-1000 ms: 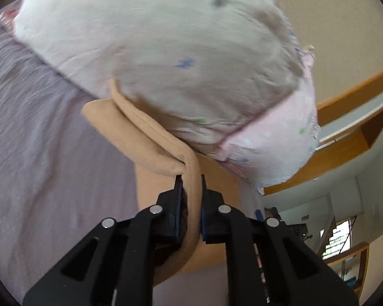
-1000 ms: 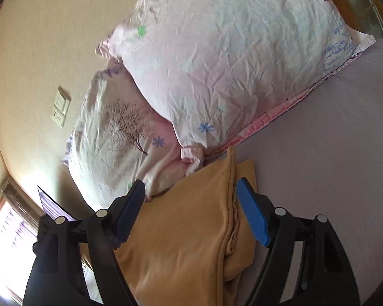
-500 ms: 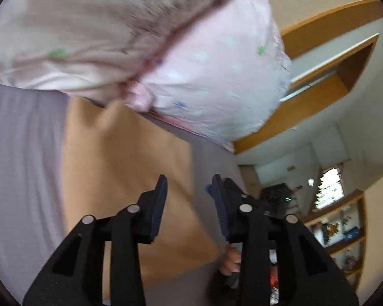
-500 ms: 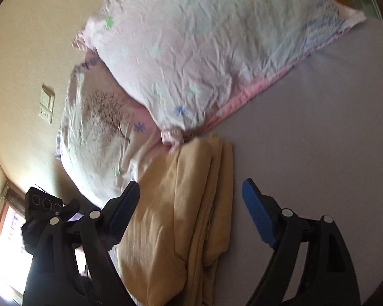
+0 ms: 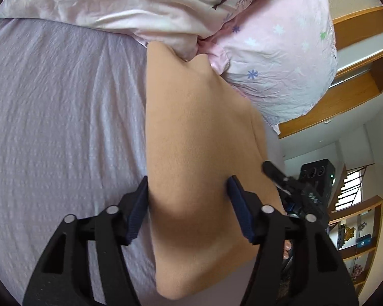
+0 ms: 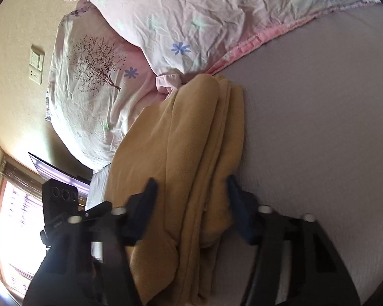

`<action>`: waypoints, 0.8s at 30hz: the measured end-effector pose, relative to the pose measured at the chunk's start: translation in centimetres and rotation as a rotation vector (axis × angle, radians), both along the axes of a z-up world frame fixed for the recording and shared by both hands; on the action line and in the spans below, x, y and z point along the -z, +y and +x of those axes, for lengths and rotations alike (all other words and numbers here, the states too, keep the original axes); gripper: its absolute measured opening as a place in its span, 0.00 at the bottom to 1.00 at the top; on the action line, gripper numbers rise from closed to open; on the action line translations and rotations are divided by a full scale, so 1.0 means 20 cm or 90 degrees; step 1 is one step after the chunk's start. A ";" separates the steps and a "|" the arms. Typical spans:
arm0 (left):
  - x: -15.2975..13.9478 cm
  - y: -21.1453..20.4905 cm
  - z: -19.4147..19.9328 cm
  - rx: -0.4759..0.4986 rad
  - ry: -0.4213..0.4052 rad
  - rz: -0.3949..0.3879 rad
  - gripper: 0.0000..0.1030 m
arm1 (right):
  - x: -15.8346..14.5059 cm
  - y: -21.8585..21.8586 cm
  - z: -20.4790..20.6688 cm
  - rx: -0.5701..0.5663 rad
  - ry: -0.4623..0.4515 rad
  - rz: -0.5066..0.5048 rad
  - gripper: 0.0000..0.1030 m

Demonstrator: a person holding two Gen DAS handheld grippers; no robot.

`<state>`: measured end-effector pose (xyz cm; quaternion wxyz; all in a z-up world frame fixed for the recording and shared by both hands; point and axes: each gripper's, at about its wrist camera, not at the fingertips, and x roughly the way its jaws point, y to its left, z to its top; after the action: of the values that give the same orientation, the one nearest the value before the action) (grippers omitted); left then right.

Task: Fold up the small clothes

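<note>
A tan fleece garment [image 5: 196, 137] lies folded on the lilac bed sheet [image 5: 63, 117], its far end against the pillows. In the right wrist view it [image 6: 191, 158] shows as a stack of several layers with its folded edges toward the sheet. My left gripper [image 5: 187, 199] is open and empty, its jaws straddling the near part of the garment from above. My right gripper [image 6: 191, 199] is open and empty, hovering over the layered edge. The right gripper also shows at the right edge of the left wrist view [image 5: 293, 191].
Two pink floral pillows [image 6: 191, 20] lie at the head of the bed, touching the garment's far end. A wall with a switch plate [image 6: 35, 63] is behind them. Wooden shelving [image 5: 357, 76] and a window [image 6: 15, 229] lie beyond the bed.
My left gripper let go of the tan garment's edge, opened wide and pulled back over it. The garment now lies flat and folded. My right gripper stayed open and moved closer over the layered edge.
</note>
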<state>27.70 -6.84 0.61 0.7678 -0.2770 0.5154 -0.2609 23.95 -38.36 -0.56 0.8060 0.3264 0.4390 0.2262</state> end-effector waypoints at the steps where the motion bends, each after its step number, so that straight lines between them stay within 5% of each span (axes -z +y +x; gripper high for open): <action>1: 0.01 0.03 -0.01 -0.002 0.001 -0.008 0.42 | 0.01 0.00 0.00 -0.004 0.000 0.017 0.40; 5: -0.08 0.18 -0.10 -0.010 -0.024 -0.049 0.31 | -0.03 0.08 -0.02 -0.037 -0.026 0.095 0.33; 10: -0.29 0.44 -0.40 -0.042 -0.130 0.050 0.38 | -0.09 0.45 -0.10 -0.146 -0.049 0.028 0.36; 13: -0.31 0.62 -0.53 -0.091 -0.158 0.140 0.40 | -0.09 0.52 -0.14 -0.125 -0.023 -0.049 0.42; 16: -0.39 0.69 -0.67 -0.100 -0.202 0.126 0.44 | -0.21 0.45 -0.31 -0.093 -0.081 -0.004 0.44; 18: -0.44 0.69 -0.78 -0.085 -0.248 0.123 0.57 | -0.29 0.46 -0.47 -0.102 -0.119 0.014 0.44; 21: -0.43 0.57 -0.85 -0.014 -0.265 0.092 0.60 | -0.34 0.52 -0.62 -0.148 -0.169 0.056 0.44; 24: -0.34 0.41 -0.85 0.041 -0.245 0.100 0.65 | -0.28 0.65 -0.65 -0.187 -0.126 0.035 0.52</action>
<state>10.79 1.32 7.50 0.8626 -0.1445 0.3869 -0.2923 10.91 -25.41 5.08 0.7941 0.2569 0.3945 0.3845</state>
